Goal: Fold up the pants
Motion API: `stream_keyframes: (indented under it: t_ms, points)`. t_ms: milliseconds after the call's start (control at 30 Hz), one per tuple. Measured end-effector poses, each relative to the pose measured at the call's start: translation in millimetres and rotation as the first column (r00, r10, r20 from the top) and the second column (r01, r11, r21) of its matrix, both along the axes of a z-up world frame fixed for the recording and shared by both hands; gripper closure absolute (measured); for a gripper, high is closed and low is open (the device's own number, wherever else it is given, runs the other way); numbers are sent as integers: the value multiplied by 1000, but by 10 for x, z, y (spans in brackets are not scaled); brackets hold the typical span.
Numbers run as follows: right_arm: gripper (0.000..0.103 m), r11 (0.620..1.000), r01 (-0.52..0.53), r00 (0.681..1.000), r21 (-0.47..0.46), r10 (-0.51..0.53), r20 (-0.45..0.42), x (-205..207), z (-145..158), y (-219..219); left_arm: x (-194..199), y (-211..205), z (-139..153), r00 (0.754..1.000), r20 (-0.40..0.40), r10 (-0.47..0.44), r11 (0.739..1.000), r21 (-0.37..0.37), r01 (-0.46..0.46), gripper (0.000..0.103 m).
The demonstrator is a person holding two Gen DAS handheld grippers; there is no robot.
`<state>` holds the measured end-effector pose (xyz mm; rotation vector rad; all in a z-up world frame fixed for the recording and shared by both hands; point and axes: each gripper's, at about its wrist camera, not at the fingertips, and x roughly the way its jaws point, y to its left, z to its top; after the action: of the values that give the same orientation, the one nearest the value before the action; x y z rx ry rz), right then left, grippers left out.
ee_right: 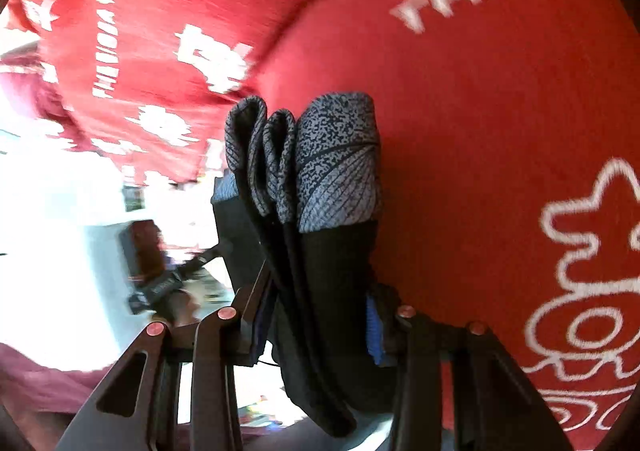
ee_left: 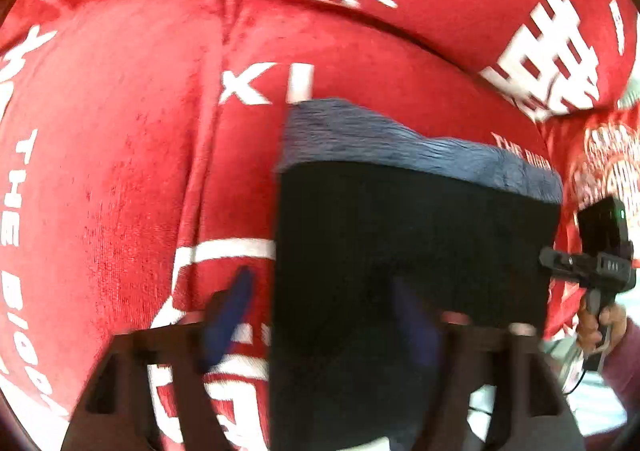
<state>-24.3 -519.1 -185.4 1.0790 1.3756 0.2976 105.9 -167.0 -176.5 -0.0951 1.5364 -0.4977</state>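
- Red fabric printed with white characters and lettering, a cloth (ee_left: 120, 155) with a plush look, fills the background of both wrist views; we read "XI" and "THE" on it in the left wrist view.
- Black pants (ee_left: 408, 251) with a grey-blue mottled band along their top edge sit in front of that red cloth, in the middle of both views.
- In the left wrist view the left tongs (ee_left: 328, 307) stand spread: one blue-padded finger lies to the left of the garment's edge over the red cloth, the other shows faintly against the black fabric. We see no pinch there, so these tongs are open around the pants' edge.
- In the right wrist view the right tongs (ee_right: 316, 319) are clamped on the pants (ee_right: 332, 275), whose layers pass between the two fingers as a thick bundle.
- Above that grip the folded layers stand up edge-on, showing several rounded grey speckled folds side by side, with black fabric below them.
- At the right edge of the left wrist view we see the other gripper device and the person's hand (ee_left: 600, 325) on its handle, beside the pants.
- Bright white surroundings at the left of the right wrist view are too blurred for us to identify.
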Motion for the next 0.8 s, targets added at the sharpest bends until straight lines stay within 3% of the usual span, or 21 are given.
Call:
stream_keyframes:
  t_ms: [33,67,267,533,800]
  points:
    - [53,1000,6,1000,-12,-6,2,-5,-25,-21,6,45,-40,1000,-3,16,1000,10,-16,2]
    - [47,999,6,1000,-40,-6,-6,-5,-36,-29,13,59,-70,1000,-5,23,1000,15,-23,0]
    - [26,959,-28,1000,-282,23,-19,-36,136,72,-19,19,-31,999,40,9,999,48,-11,0]
    - [21,883,23,988,-470,-92,-125,-321,433,116,-272,-63,380,987,144,-71,980,192,43,0]
    - [14,792,-11,986,-611,-93,-139,-518,937,574,-665,-93,744,988,129,-87,966,251,53,0]
